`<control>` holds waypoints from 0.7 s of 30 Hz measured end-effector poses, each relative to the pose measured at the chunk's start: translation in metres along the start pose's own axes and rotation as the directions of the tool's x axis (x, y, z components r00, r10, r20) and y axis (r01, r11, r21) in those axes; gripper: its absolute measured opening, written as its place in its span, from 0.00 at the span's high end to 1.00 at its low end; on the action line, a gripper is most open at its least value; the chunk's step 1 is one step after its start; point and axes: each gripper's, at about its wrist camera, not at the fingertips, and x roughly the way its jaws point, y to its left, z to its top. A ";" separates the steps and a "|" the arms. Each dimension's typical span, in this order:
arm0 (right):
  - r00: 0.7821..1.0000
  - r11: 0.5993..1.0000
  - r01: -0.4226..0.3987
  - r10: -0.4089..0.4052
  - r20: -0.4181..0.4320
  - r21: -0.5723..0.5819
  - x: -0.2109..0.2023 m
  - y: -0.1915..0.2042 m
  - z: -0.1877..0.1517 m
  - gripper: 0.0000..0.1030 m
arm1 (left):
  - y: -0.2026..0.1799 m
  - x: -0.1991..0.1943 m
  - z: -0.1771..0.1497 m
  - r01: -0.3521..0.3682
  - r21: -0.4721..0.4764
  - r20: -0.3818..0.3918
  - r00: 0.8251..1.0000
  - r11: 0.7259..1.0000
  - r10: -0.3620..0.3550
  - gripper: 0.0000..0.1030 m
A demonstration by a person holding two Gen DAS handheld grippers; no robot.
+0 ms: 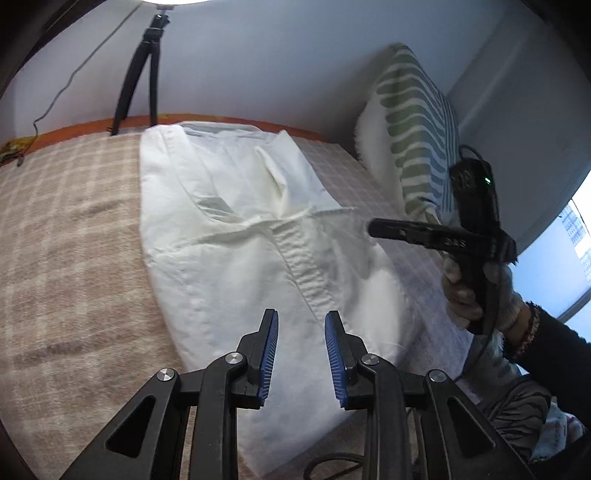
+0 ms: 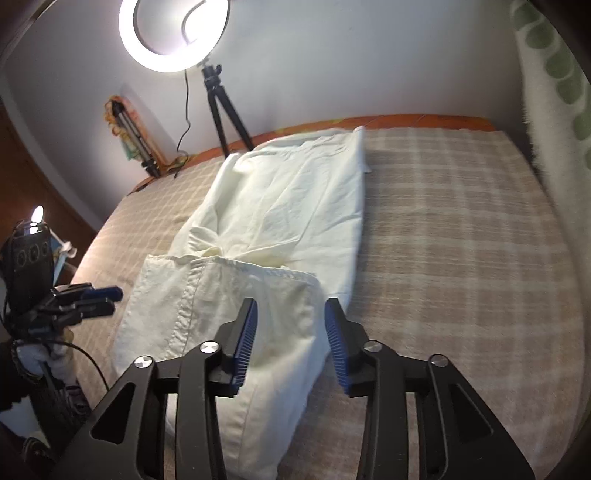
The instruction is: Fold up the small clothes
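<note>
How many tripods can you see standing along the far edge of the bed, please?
2: a larger tripod under the ring light, behind the white garment, and a smaller tripod further left against the wall. Others may be out of view.

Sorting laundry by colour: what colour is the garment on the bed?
White to cream garment, plain, no print; shows best in the right wrist view.

A bedroom in a home, set up for filming — a bed [image 2: 461, 229] with a beige checked blanket fills the room, an orange mattress edge [image 2: 406, 120] along the plain pale wall [image 1: 277, 55]. A pillow [image 1: 417, 129] with green and blue stripes leans in the corner. A lit ring light [image 2: 173, 33] on a black tripod [image 2: 225, 110] stands by the wall, its cable trailing down — a window [image 1: 576, 236] gives daylight
</note>
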 end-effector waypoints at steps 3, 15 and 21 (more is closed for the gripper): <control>1.000 1.000 0.010 -0.009 -0.026 0.022 0.018 -0.005 0.003 0.65 | -0.014 0.016 -0.005 0.033 0.039 -0.053 0.998 0.999 -0.030 0.75; 0.995 0.989 0.101 -0.098 0.031 -0.112 0.010 0.009 0.025 0.85 | -0.007 -0.008 0.025 -0.055 0.097 0.024 0.998 0.994 0.053 0.70; 0.999 0.994 0.013 -0.009 0.043 -0.106 0.030 0.001 0.072 0.81 | 0.038 -0.004 0.077 -0.156 0.089 0.068 0.986 0.984 0.151 0.70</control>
